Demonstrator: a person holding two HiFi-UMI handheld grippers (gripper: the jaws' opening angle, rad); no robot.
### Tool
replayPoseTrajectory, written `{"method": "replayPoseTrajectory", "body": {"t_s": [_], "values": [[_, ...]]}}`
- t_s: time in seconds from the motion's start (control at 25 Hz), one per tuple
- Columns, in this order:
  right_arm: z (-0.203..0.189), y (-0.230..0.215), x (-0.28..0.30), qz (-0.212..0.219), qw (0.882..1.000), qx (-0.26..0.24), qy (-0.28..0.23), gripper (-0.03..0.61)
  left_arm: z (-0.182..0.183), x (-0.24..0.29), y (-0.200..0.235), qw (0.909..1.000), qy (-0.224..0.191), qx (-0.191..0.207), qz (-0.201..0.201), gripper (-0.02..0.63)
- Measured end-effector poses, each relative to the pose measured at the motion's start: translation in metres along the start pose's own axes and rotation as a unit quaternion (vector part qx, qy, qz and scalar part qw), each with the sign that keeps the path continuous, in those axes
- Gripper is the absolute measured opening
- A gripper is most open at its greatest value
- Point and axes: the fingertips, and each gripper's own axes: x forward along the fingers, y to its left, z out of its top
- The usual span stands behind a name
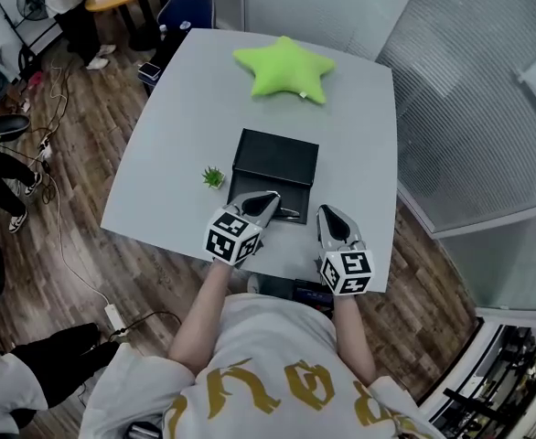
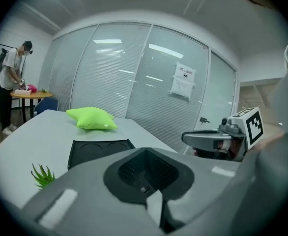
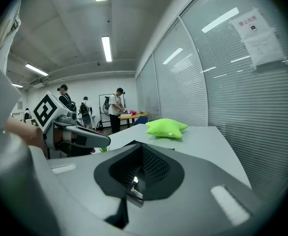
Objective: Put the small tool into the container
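black container (image 1: 275,158) is sitting mid-frame on the grey worktop (image 1: 167,181). the small tool (image 1: 290,213) is showing as a thin sliver at its near edge, in or just on the rim i cannot tell, so the job is looking unsettled. left gripper (image 1: 264,199) and right gripper (image 1: 328,214) are hovering beside it, jaws pressed together on nothing. the worktop's lower edge is running just beneath them, and open room is lying toward the green star cushion (image 1: 286,67) at upper centre.
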Motion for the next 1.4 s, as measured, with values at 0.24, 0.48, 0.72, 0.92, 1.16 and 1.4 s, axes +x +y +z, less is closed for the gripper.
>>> {"method": "replayPoseTrajectory", "body": {"t_s": [0.24, 0.48, 0.72, 0.92, 1.16, 1.4], "values": [[-0.003, 0.004, -0.002, 0.004, 1.0, -0.003, 0.008, 0.023, 0.004, -0.006, -0.001, 0.9999, -0.011, 0.011, 0.001, 0.0], [-0.009, 0.001, -0.006, -0.001, 1.0, -0.002, 0.016, 0.023, 0.002, -0.011, 0.003, 0.9998, -0.019, -0.003, 0.003, 0.0], [-0.009, -0.004, -0.011, -0.006, 1.0, 0.002, 0.015, 0.023, 0.0, -0.006, -0.002, 0.9997, -0.018, -0.016, -0.008, 0.001], [-0.01, -0.009, -0.013, -0.005, 1.0, 0.005, 0.014, 0.023, -0.004, 0.002, -0.007, 0.9999, -0.004, -0.008, -0.013, 0.001], [-0.009, -0.008, -0.017, -0.004, 1.0, 0.002, 0.008, 0.023, -0.007, 0.001, -0.014, 0.9997, -0.002, -0.005, -0.025, 0.0], [-0.005, -0.01, -0.012, -0.004, 1.0, -0.001, 0.005, 0.023, -0.004, 0.002, 0.0, 0.9998, -0.003, -0.013, -0.013, 0.0]]}}
